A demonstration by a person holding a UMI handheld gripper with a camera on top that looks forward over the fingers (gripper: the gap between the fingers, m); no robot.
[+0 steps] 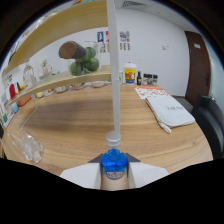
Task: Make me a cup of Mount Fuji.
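Observation:
My gripper is shut on a blue knobbly grip between its two white fingers. From that grip a grey collar and a long thin white rod run straight ahead, over the wooden table and out past the top of the view. Off to the left of the fingers, several clear glass cups stand in a cluster on the table. What lies under the grip is hidden by the fingers.
A white folded cloth lies on the table's right side, beside a printed sheet. A yellow-labelled container and dark jars stand at the back. A wooden shelf at the left holds bowls, a dark bottle and green items. A dark chair is at the right.

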